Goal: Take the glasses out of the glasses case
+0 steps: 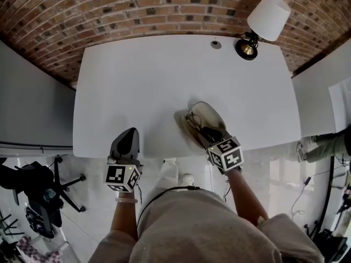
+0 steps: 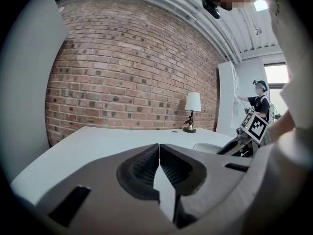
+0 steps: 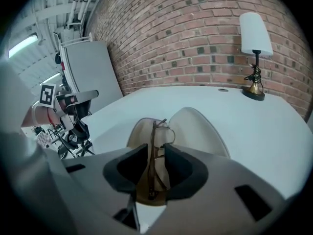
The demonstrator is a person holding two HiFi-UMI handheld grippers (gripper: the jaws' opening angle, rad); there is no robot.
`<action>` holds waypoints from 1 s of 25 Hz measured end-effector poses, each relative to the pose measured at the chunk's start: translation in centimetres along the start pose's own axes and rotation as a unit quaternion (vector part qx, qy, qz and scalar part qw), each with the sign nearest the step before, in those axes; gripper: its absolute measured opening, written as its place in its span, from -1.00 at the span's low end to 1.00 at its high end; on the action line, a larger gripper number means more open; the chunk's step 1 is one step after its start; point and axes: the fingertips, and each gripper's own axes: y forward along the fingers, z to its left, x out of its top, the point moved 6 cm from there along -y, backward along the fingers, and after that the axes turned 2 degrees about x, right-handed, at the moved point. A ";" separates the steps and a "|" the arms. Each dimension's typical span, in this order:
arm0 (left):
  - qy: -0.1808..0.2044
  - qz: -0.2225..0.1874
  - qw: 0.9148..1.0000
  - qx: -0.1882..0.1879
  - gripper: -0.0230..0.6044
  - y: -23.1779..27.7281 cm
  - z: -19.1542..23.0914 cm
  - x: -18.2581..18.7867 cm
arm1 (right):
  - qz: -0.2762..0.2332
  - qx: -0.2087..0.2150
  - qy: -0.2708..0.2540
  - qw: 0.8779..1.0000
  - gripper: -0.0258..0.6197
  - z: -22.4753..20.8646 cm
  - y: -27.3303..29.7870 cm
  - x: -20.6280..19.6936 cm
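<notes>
A tan glasses case (image 1: 211,114) lies open near the front edge of the white table (image 1: 153,75). Its lid (image 3: 198,126) is folded back to the right of the tan-lined base (image 3: 137,133). Thin brown-framed folded glasses (image 3: 156,141) stand on edge over the base. My right gripper (image 3: 156,168) is shut on them, one pad on each side. In the head view the same gripper (image 1: 204,131) covers the near end of the case. My left gripper (image 1: 127,140) hovers at the table's front edge, well left of the case, shut on nothing (image 2: 159,153).
A lamp (image 1: 262,23) with a white shade stands at the table's far right corner, and a small round disc (image 1: 216,44) lies near it. A brick wall runs behind the table. A black chair (image 1: 38,193) stands on the floor at the left.
</notes>
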 end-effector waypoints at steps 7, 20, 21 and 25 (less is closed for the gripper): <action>-0.013 0.009 1.000 0.000 -0.91 0.1 0.0 -0.8 | 0.028 -0.017 -0.019 0.999 -0.63 -0.1 1.1 0.1; -0.027 0.013 0.999 0.024 -0.91 -1.5 0.4 -1.7 | 0.062 -0.051 -0.139 0.987 -0.68 0.6 2.2 0.7; -0.027 0.012 0.999 0.026 -0.91 -1.6 0.5 -1.7 | 0.063 -0.054 -0.144 0.986 -0.69 0.6 2.2 0.8; -0.033 0.010 0.999 0.034 -0.91 -2.1 0.7 -1.9 | 0.062 -0.061 -0.150 0.985 -0.85 0.6 2.2 0.8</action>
